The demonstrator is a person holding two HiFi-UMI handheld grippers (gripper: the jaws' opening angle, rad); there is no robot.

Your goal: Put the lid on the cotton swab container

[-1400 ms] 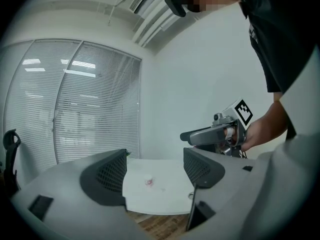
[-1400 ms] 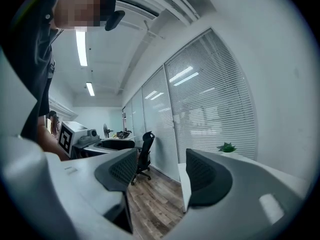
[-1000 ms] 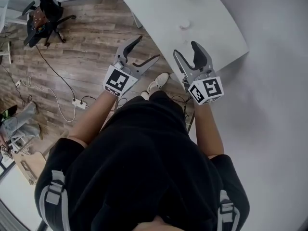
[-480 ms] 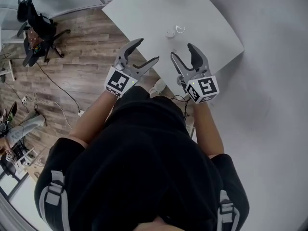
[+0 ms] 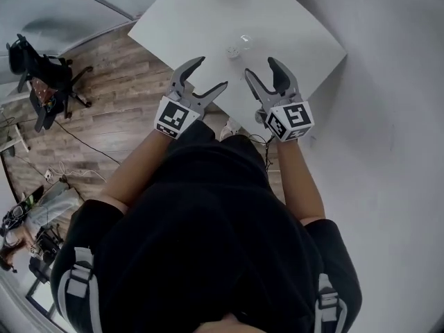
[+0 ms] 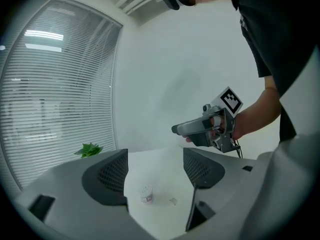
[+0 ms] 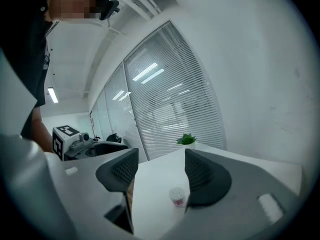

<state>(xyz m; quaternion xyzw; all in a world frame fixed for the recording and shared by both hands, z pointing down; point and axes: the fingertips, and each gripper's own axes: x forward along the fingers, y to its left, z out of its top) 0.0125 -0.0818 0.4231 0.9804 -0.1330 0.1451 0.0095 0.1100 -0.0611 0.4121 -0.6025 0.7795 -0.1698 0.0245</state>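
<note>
The cotton swab container (image 5: pixel 234 50) is a small clear tub standing upright on the white table (image 5: pixel 291 26). Its clear lid (image 5: pixel 245 40) lies on the tabletop just beyond it. In the left gripper view the container (image 6: pixel 146 194) shows between the jaws, some way ahead, with the lid (image 6: pixel 173 201) to its right. The container (image 7: pixel 177 197) also shows in the right gripper view. My left gripper (image 5: pixel 211 73) is open and empty at the table's near edge. My right gripper (image 5: pixel 260 66) is open and empty beside it. Both stand short of the container.
A small green plant (image 6: pixel 89 149) stands at the table's far end near blinds-covered windows. Left of the table is wood floor with an office chair (image 5: pixel 41 82) and cables. A white wall runs along the right.
The table with the container and lid has come closer in the head view. Both grippers have moved forward to the table's near edge, still open.
</note>
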